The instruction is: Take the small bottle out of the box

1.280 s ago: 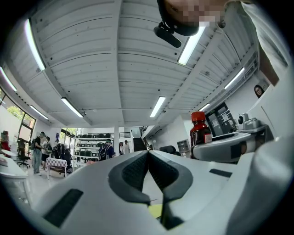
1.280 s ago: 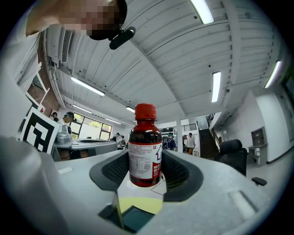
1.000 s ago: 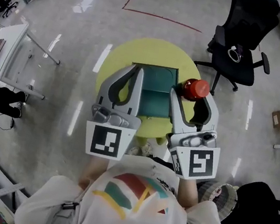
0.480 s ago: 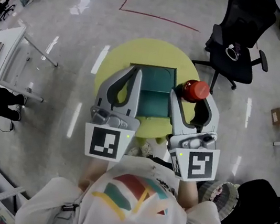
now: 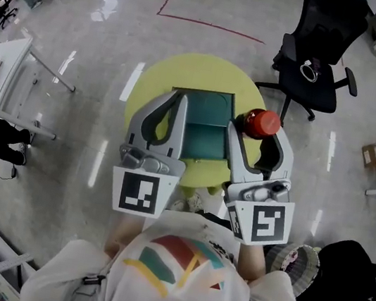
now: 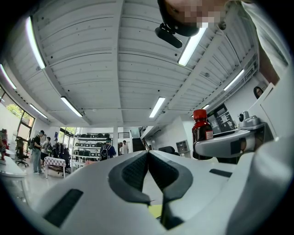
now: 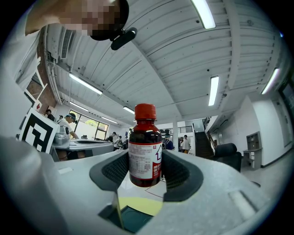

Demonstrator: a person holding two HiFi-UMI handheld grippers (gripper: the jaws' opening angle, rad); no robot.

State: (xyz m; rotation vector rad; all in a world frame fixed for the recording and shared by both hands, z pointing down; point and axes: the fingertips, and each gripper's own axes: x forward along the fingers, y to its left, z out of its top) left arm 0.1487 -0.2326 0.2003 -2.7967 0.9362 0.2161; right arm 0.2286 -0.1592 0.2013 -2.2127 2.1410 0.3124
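A: Spotted the bottle (image 7: 145, 147)?
B: Yes. Clamped upright in the right gripper (image 7: 145, 170), raised clear of the box (image 5: 207, 140), over the table (image 5: 208, 71) edge.
A: Moved lately?
B: No, held steady. Alongside, left gripper (image 6: 148, 155) closed and empty. Looks done, bar setting down.

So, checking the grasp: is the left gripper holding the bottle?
No, the right gripper grips the small bottle; the left gripper is shut on nothing.
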